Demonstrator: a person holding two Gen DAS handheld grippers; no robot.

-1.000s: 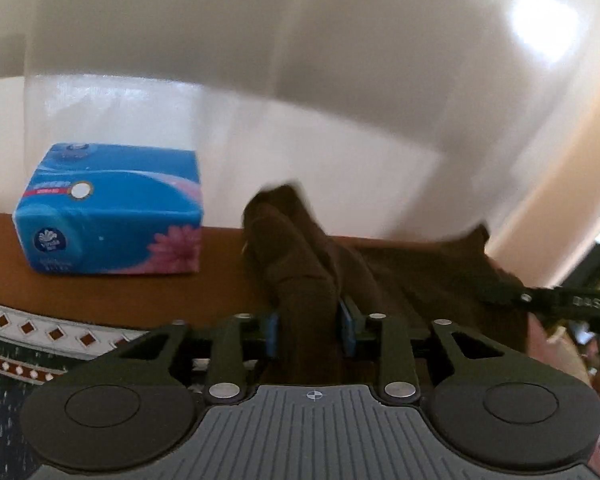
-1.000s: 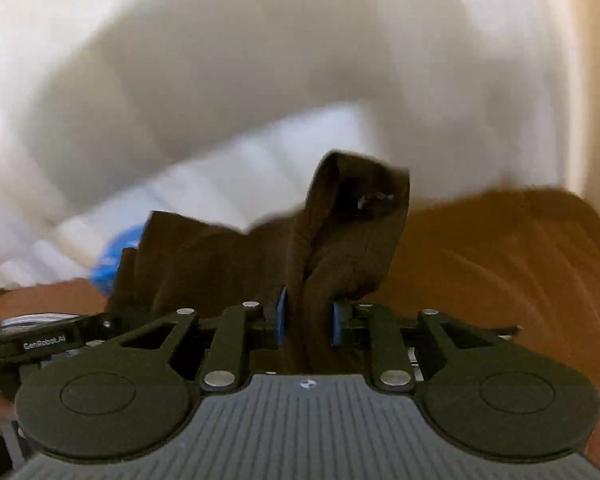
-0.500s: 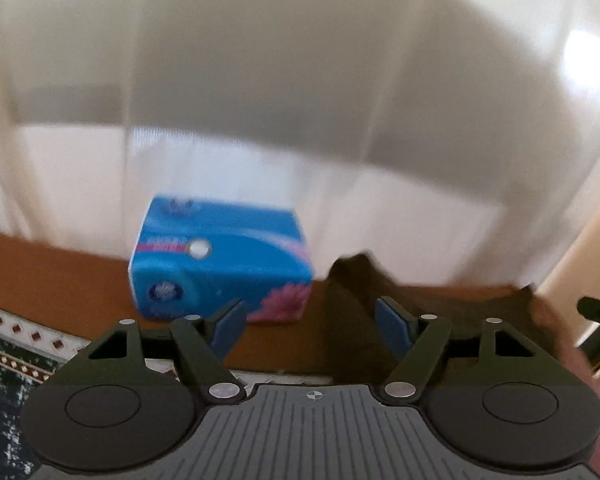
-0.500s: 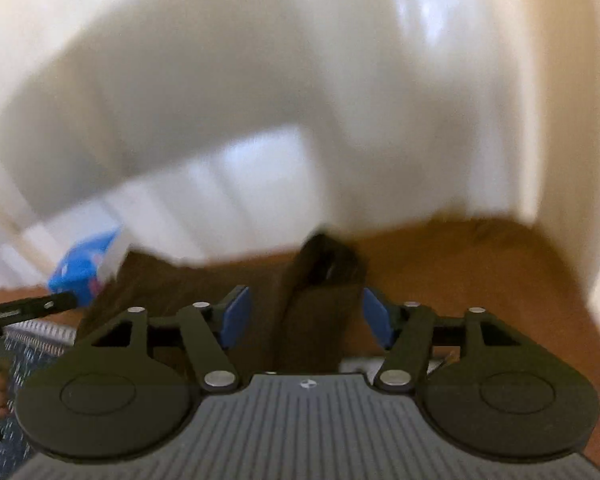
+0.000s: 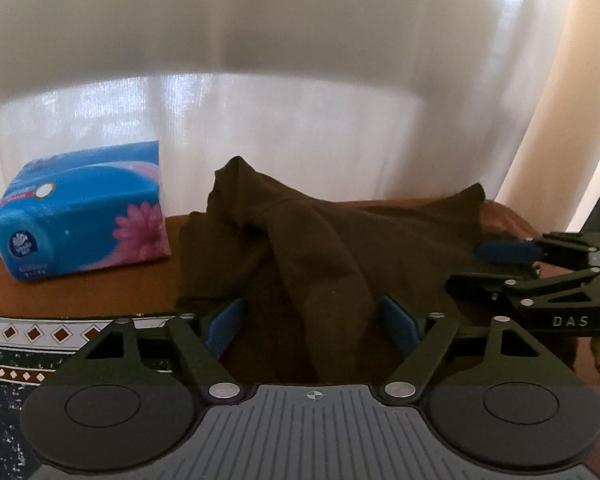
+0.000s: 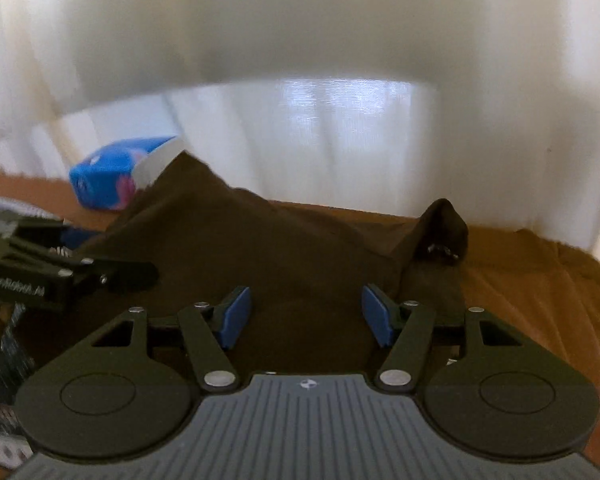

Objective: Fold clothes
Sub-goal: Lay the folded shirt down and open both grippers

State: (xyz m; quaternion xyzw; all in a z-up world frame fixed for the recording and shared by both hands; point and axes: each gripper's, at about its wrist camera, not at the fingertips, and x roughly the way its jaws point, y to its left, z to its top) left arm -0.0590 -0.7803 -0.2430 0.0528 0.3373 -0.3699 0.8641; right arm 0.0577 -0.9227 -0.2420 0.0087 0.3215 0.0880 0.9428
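Observation:
A dark brown garment (image 5: 320,248) lies rumpled on the brown-covered surface (image 5: 100,292), with a raised peak at its far left corner. It also shows in the right wrist view (image 6: 284,256), with a bunched corner at the far right. My left gripper (image 5: 314,328) is open, its blue pads on either side of the near cloth, holding nothing. My right gripper (image 6: 306,316) is open over the garment's near edge. The right gripper shows from the side in the left wrist view (image 5: 540,272); the left gripper shows at the left of the right wrist view (image 6: 60,272).
A blue tissue pack (image 5: 80,216) with a pink flower stands left of the garment, also in the right wrist view (image 6: 112,180). A white curtain (image 5: 300,80) hangs behind. A patterned cloth border (image 5: 40,336) runs along the near left edge.
Both grippers were shut on corners of the garment a second ago. Both have opened and let go, and the cloth has dropped onto the surface. Both have drawn back a little.

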